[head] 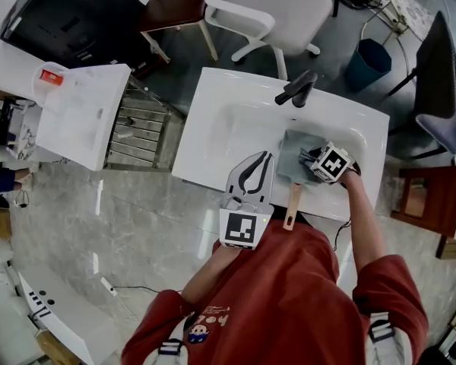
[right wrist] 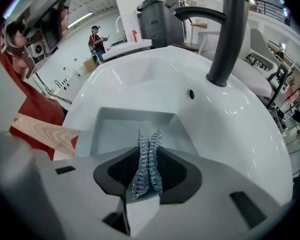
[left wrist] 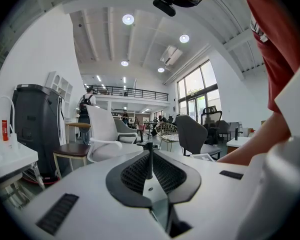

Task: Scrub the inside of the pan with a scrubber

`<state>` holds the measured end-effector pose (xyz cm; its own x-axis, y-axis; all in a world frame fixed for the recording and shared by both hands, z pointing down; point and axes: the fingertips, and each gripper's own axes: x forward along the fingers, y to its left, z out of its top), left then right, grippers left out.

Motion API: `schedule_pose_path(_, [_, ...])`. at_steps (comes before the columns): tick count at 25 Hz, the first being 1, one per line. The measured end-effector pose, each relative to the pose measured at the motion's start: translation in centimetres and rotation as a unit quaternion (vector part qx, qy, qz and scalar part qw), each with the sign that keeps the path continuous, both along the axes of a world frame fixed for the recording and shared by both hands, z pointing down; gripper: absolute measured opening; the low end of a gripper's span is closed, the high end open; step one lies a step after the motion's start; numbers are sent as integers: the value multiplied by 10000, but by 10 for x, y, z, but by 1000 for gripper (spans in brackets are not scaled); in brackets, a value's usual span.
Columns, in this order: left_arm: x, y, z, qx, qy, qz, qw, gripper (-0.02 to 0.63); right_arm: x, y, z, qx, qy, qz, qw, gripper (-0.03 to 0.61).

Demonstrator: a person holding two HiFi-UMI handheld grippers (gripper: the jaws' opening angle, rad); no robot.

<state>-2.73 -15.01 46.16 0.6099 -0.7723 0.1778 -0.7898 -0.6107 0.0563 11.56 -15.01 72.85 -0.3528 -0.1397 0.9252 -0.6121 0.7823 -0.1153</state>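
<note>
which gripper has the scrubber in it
The right gripper, jaws clamped on the steel scrubber over the pan; the left gripper is shut on nothing.

Bright, sharp, heavy fisheye distortion.

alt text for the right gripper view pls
The right tongs are shut on a silvery mesh scrubber, pointing into a square grey pan with a wooden handle. The pan sits in a white sink, with a black faucet behind it.
</note>
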Motion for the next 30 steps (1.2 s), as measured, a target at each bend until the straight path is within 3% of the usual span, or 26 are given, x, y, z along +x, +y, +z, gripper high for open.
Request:
schedule_pose_path(6, [-2,0,2,131,-77,0,9999,35,11,-19,14,190,19,143,9997,126])
schedule_pose_path(11, [-4,1,3,136,-64,-64,9999,35,36,-25,35,333,377,266,9984,126])
schedule_pose_path(15, [-5,2,6,183,-78,-19,9998,35,39,-25,36,319,45,580,9978,126])
schedule_pose_path(20, [-2,3,6,-52,-52,-16,10000,35,37,-24,39,372,45,510,9980,126])
schedule_pose_path(30, [2,1,5,109,-118,85,9998,35,37,-26,34,437,171,642,9968,126])
